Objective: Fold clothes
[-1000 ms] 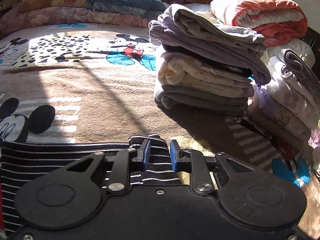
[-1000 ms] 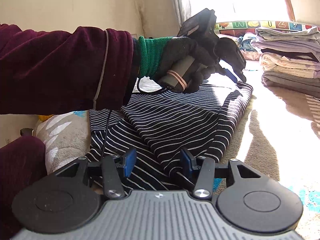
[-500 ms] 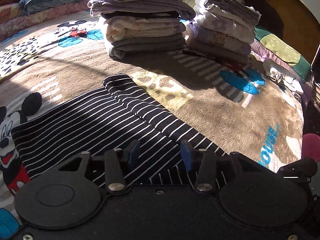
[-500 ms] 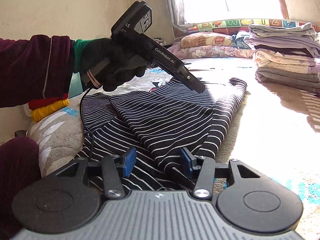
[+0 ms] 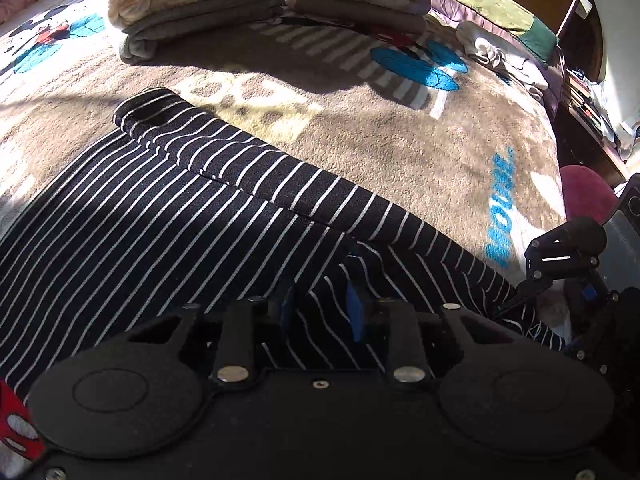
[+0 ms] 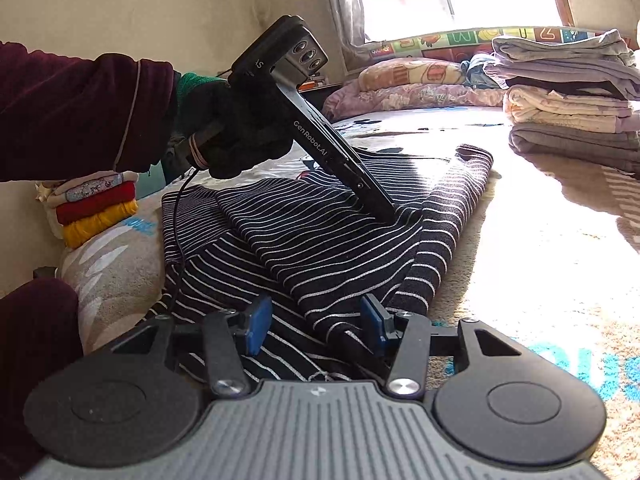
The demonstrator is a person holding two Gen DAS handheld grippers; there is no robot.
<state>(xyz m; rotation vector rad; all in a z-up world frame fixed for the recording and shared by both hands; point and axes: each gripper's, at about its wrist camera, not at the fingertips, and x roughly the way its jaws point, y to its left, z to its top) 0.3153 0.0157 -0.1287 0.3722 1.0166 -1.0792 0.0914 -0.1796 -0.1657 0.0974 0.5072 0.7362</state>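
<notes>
- Left gripper (image 5: pixel 320 312) and right gripper (image 6: pixel 314 326) both had jaws apart, each straddling the striped garment (image 5: pixel 168 216) — neither clamped it.
- The garment lay half-folded on the plush blanket (image 5: pixel 392 148), near the folded stack (image 6: pixel 568 108).
- Risk, likely: soft stretchy knit slipping, skewing the fold.

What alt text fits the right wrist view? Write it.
A gloved hand presses the left gripper down onto a black white-striped garment on a bed; the open right gripper rests at its near edge. Folded clothes stack at right.
</notes>
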